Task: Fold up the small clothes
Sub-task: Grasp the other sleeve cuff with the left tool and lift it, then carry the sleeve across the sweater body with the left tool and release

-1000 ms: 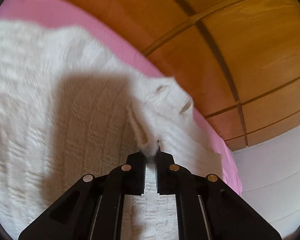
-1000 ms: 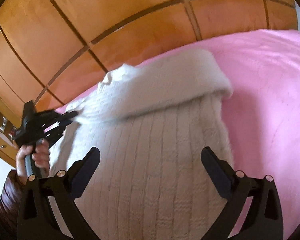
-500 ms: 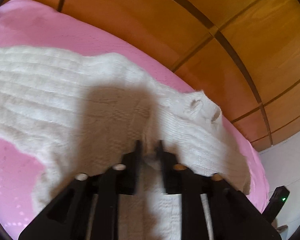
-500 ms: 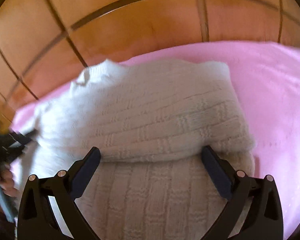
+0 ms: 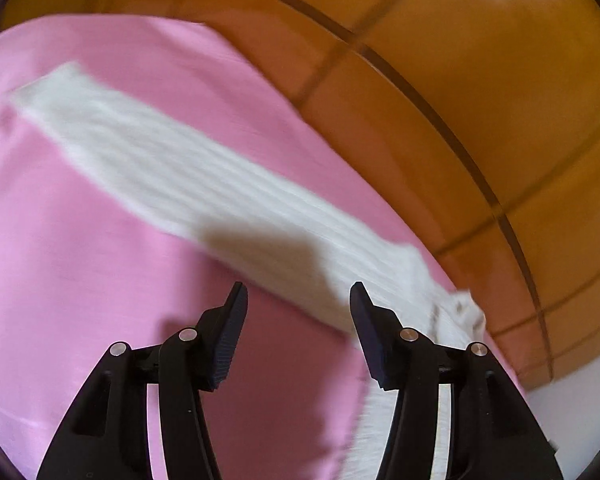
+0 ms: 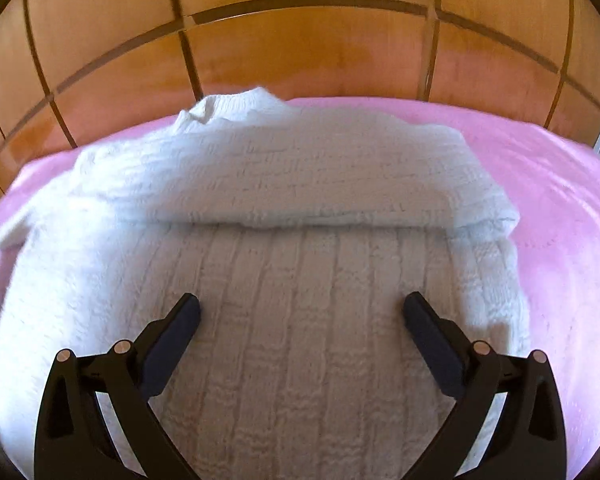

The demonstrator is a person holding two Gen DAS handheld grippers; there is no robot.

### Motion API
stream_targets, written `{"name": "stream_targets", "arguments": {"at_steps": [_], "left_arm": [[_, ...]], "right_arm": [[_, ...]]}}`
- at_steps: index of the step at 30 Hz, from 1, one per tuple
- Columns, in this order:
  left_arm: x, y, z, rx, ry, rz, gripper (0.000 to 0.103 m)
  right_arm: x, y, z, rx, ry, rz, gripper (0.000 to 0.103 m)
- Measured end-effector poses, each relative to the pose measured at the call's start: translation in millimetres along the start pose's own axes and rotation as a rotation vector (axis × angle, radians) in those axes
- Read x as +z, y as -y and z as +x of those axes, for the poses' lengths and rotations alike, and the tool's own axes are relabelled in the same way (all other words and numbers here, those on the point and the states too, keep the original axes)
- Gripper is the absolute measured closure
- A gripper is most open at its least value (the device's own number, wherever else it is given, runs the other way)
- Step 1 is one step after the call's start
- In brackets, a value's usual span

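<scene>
A white knitted sweater (image 6: pixel 300 288) lies on the pink bed sheet (image 6: pixel 560 200). Its far part is folded over towards me in a thick band (image 6: pixel 284 176), collar at the far left. My right gripper (image 6: pixel 300 312) is open and empty, hovering low over the sweater's near half. In the left wrist view the sweater (image 5: pixel 204 176) shows blurred as a long white strip running from upper left to lower right. My left gripper (image 5: pixel 298 300) is open and empty, just at the strip's near edge.
A panelled wooden headboard (image 6: pixel 300 52) rises right behind the bed. It also shows in the left wrist view (image 5: pixel 480 92). Bare pink sheet (image 5: pixel 80 280) spreads left of the sweater. A white wall (image 5: pixel 576 412) shows at lower right.
My left gripper has let go of the sweater's edge, opened, and pulled away to the side. The fold has settled flat. My right gripper stayed open over the sweater.
</scene>
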State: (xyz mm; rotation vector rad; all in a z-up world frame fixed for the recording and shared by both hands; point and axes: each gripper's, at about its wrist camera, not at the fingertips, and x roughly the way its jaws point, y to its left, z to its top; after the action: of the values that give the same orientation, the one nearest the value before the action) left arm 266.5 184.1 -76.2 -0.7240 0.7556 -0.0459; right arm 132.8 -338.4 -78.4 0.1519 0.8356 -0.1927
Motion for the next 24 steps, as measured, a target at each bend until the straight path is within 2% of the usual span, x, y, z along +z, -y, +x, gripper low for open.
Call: {"name": "stream_targets", "arguments": {"at_steps": [2, 6, 9, 11, 13, 14, 17, 20, 22, 24], "left_arm": [[12.7, -29.5, -11.9, -0.007, 0.010, -0.059, 0.051], [37.3, -76.1, -28.3, 0.059, 0.055, -0.168, 0.051], [56.9, -110.4, -33.5, 0.061, 0.072, -0.277, 0.051], [67.0, -129.3, -33.9, 0.089, 0.089, -0.347, 0.051], [75.5, -146.3, -31.3, 0.072, 0.102, -0.414, 0.052], [80.6, -152.9, -27.5, 0.057, 0.109, -0.446, 0.057], [94.9, -164.0, -16.9, 0.044, 0.106, -0.470, 0.069], [106.8, -163.8, -11.2, 0.080, 0.090, -0.430, 0.095], [108.2, -154.2, -13.8, 0.077, 0.108, -0.402, 0.096], [106.6, -130.5, -16.8, 0.044, 0.125, -0.326, 0.097]], "right_arm": [[-0.7, -1.0, 1.9, -0.005, -0.011, 0.000, 0.002], [-0.6, 1.0, 4.9, 0.001, -0.009, 0.028, 0.002], [-0.6, -0.5, 4.9, -0.011, -0.006, 0.020, 0.002], [-0.4, -3.0, 5.6, -0.023, 0.001, 0.009, 0.002], [-1.3, -3.9, 4.6, -0.027, 0.007, 0.007, 0.002], [-1.9, -3.8, 4.3, -0.026, 0.013, 0.009, 0.002], [-2.5, -4.7, 4.9, -0.030, 0.015, 0.007, 0.002], [-3.2, -6.1, 5.2, -0.038, 0.018, 0.003, 0.002], [-3.4, -6.6, 5.7, -0.042, 0.018, 0.001, 0.002], [-3.7, -7.6, 6.1, -0.047, 0.019, 0.000, 0.002]]}}
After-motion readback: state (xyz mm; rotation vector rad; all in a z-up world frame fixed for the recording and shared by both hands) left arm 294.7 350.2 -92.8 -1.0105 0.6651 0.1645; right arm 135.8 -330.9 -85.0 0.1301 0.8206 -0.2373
